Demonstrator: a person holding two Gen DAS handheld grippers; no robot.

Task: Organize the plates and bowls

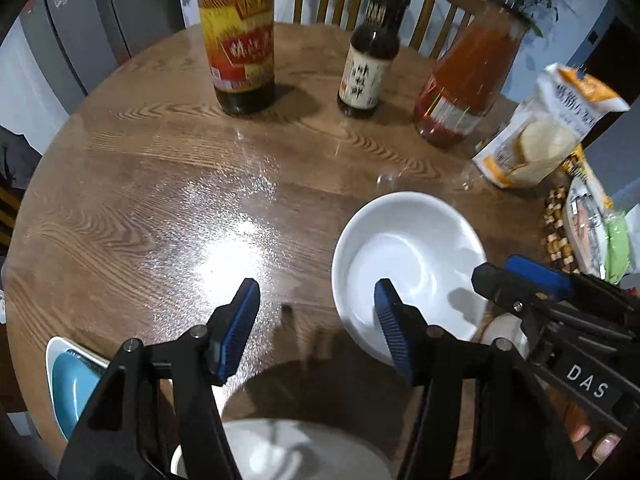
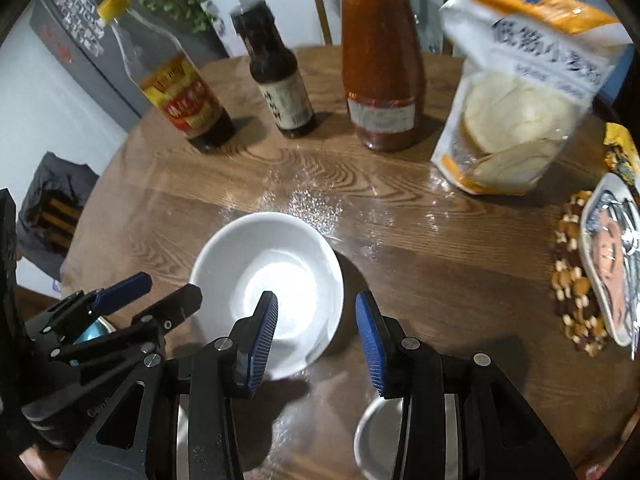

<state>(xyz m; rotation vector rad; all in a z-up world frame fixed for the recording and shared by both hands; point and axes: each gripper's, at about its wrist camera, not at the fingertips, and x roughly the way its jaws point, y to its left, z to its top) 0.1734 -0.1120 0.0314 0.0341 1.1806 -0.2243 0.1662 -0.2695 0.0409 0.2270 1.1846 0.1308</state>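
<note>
A white bowl (image 1: 408,256) (image 2: 272,264) stands empty on the round wooden table (image 1: 160,208). My left gripper (image 1: 316,328) hovers at its left side, open; one pad shows over the bowl's inside, the other outside, nothing pressed. My right gripper (image 2: 316,332) is open at the bowl's right side, its rim showing between the pads. Each gripper appears in the other's view: the right gripper (image 1: 500,270), the left gripper (image 2: 156,292). A blue dish (image 1: 68,384) lies in a white one at the near left. Another white bowl (image 1: 280,452) and a metal dish (image 2: 380,436) lie under the grippers.
At the back stand a soy-sauce bottle (image 1: 240,40), a small dark bottle (image 1: 368,56) and a red sauce bottle (image 1: 464,80). A flour bag (image 2: 520,100), snack packets (image 2: 612,256) and a beaded mat (image 2: 572,280) fill the right side. Wooden chairs stand behind the table.
</note>
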